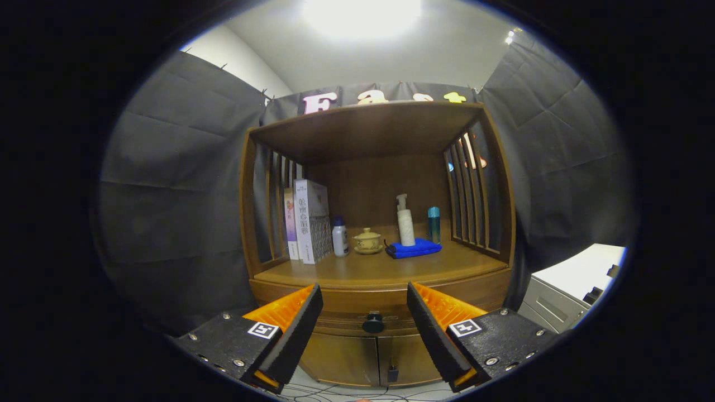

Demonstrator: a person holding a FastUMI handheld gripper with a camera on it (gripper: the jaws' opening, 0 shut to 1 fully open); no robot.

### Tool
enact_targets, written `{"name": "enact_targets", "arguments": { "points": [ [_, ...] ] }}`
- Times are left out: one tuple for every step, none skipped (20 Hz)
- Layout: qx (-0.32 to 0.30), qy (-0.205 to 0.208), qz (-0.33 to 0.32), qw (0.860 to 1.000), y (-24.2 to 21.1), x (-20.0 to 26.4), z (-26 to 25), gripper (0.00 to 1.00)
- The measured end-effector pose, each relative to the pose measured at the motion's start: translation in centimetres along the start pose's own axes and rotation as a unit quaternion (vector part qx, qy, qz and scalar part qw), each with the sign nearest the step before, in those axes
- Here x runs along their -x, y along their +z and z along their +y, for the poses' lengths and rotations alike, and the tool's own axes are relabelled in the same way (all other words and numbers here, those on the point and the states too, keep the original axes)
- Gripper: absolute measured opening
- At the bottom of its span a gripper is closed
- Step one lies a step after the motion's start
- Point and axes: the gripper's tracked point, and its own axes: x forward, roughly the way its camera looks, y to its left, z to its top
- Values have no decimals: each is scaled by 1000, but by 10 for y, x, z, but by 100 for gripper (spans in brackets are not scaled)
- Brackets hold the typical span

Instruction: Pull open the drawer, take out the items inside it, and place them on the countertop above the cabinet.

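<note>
1. While the gripper [365, 318] hangs in front of the wooden cabinet [380, 234], its two fingers [290, 329] are spread wide apart with nothing held between them, so it's fully open and empty.
2. The drawer [335, 315] sits closed just under the countertop [380, 268]. Its round dark knob [372, 322] shows right in the gap between the fingers, a bit beyond the tips and not touching either one.
3. Up on the countertop, well beyond the fingers: two upright boxes [307, 220] against the left slats, a small white bottle with a blue cap [339, 236] just beside them, a little lidded tea cup on a saucer [367, 240], then a white pump bottle [405, 222] standing on a folded blue cloth [413, 248], and a teal bottle [434, 223] near the right slats.
4. The boxes have printing down their fronts, but it's way too small and blurry for me to make out. Each finger carries a square black-and-white marker tag [263, 330], no words on them.
5. Below the drawer there are two cabinet doors [357, 357], partly covered by the fingers. What's inside the drawer is hidden since it's shut. Some thin cables [335, 393] lie on the floor at the cabinet's foot, and a pale bit of furniture [575, 285] off to the right is cut off, can't tell what it is.
</note>
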Motion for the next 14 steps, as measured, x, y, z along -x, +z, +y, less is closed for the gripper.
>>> {"name": "enact_targets", "arguments": {
  "points": [
    [1, 3, -2, 1000, -3, -5, 2, 95],
    [2, 5, -4, 1000, -6, -8, 2, 95],
    [2, 5, -6, 1000, -10, -12, 2, 95],
    [2, 3, -8, 1000, -13, -17, 0, 95],
    [1, -1, -6, 1000, -17, -25, -2, 95],
    [-1, -4, -3, 1000, -21, -31, -4, 95],
    [-2, -5, 2, 1000, -25, -38, -5, 95],
    [-3, -8, 8, 1000, -28, -45, -7, 95],
    [-2, -9, 12, 1000, -32, -50, -7, 95],
    [0, -9, 15, 1000, -35, -54, -7, 95],
    [4, -9, 20, 1000, -40, -58, -8, 95],
    [9, -8, 25, 1000, -45, -61, -10, 95],
    [12, -6, 31, 999, -51, -65, -10, 95],
    [13, -5, 37, 999, -57, -70, -10, 95]
  ]
}}
